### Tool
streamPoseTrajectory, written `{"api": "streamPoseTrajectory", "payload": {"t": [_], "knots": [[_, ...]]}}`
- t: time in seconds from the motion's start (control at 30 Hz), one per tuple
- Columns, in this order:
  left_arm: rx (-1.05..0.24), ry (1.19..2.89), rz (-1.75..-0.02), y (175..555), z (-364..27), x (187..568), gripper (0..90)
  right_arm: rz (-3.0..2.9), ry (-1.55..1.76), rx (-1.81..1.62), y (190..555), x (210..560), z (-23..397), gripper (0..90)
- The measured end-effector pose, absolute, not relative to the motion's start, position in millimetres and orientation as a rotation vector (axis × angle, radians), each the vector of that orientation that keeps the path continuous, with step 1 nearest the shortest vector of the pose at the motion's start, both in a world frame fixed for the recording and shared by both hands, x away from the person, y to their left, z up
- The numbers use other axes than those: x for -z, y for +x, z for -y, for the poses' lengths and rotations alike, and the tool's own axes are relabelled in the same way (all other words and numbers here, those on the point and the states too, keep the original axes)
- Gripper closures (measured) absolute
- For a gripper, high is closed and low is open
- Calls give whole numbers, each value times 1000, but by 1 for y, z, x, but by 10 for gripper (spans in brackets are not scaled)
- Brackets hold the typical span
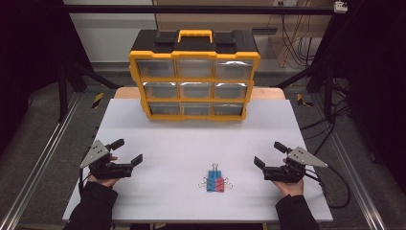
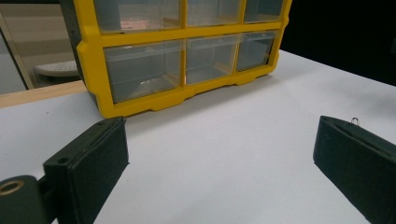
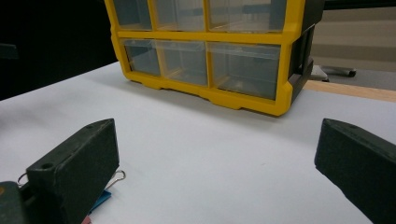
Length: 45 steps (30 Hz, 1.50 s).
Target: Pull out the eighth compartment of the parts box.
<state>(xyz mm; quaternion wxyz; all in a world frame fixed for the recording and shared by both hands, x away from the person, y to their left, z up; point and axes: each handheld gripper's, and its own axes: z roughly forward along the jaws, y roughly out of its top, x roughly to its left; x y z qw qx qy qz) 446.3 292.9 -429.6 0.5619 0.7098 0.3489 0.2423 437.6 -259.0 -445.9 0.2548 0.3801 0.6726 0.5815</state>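
Both hand-held grippers rest at the near edge of the white desk (image 1: 143,129), jaws spread wide with nothing between them: the left hand-held gripper (image 1: 130,152) at the left, the right hand-held gripper (image 1: 268,153) at the right. The binder clips (image 1: 216,183), one blue and one red with wire handles, lie touching side by side on the desk, between the two grippers and nearer the right one; in the right gripper view a wire loop and a blue edge (image 3: 100,199) peek out beside its left jaw.

The clips lie flat and close together, so a grasp at one likely catches the other too, or slides both across the smooth surface. The springy wire handles could slip from the pads if pinched there.

The yellow drawer organizer (image 1: 194,81) stands upright at the far side, well apart from the clips. All nine clear drawers look shut; most seem empty, though reflections prevent a sure reading, and something small may lie in one lower drawer (image 2: 142,84).
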Motion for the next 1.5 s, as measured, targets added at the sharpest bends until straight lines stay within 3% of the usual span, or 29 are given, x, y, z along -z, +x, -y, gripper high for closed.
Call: {"api": "streamPoseTrajectory", "payload": {"t": [0.57, 1.5], "knots": [[-580, 1700, -792, 448, -289, 426, 25, -1830, 1013, -1578, 438, 446, 260, 4], [-699, 1878, -576, 474, -250, 382, 28, -1842, 1020, -1554, 438, 447, 258, 4]]}}
